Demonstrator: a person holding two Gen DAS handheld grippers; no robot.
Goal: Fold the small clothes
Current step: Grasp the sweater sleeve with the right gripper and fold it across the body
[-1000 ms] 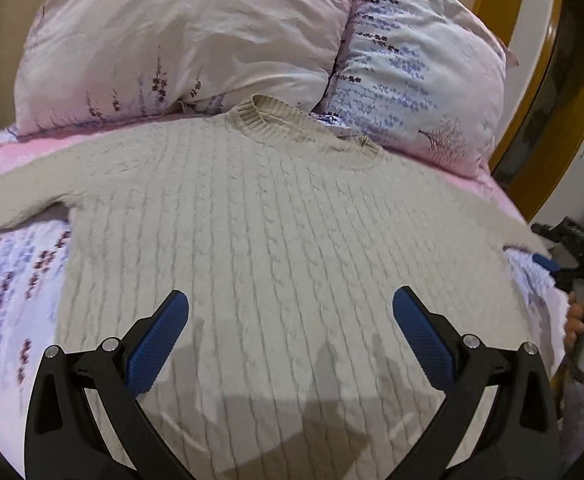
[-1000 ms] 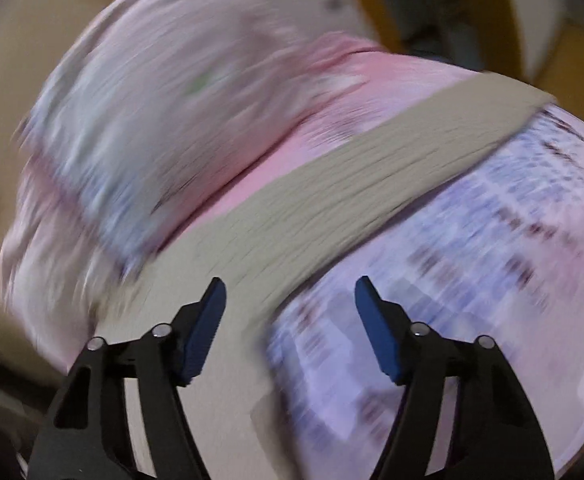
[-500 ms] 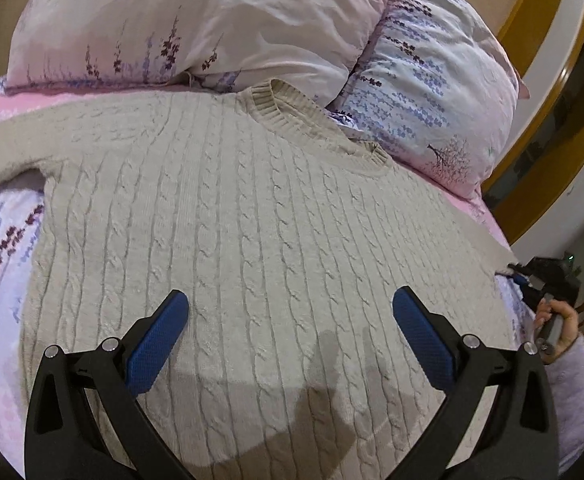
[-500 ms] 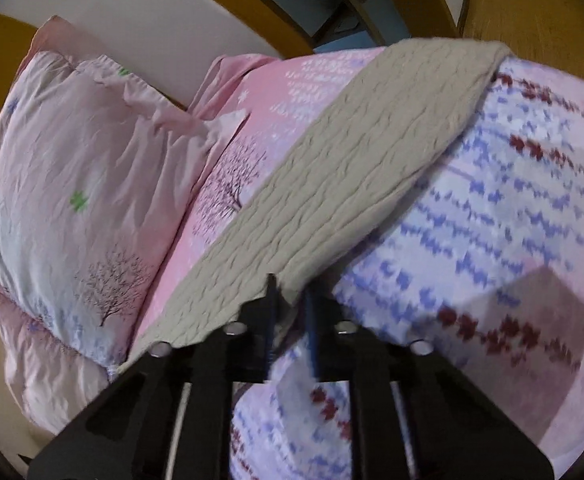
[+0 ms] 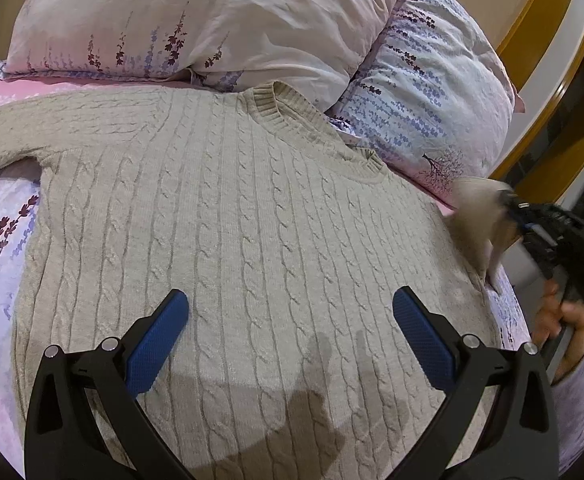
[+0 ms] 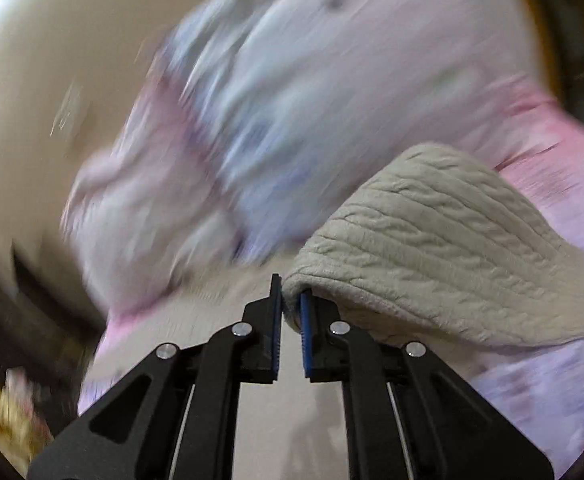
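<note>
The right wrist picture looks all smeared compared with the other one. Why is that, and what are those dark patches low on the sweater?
Right wrist view: the pillows streak with motion blur, while the tongs and the pinched sleeve stay sharp. Left wrist view: crisp but bulged by the fisheye; the dark patches on the sweater are shadows.

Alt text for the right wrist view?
The right gripper is shut on the beige cable-knit sweater's sleeve, which drapes off to the right. Behind it, a floral pillow and pink bedding are motion-blurred.
</note>
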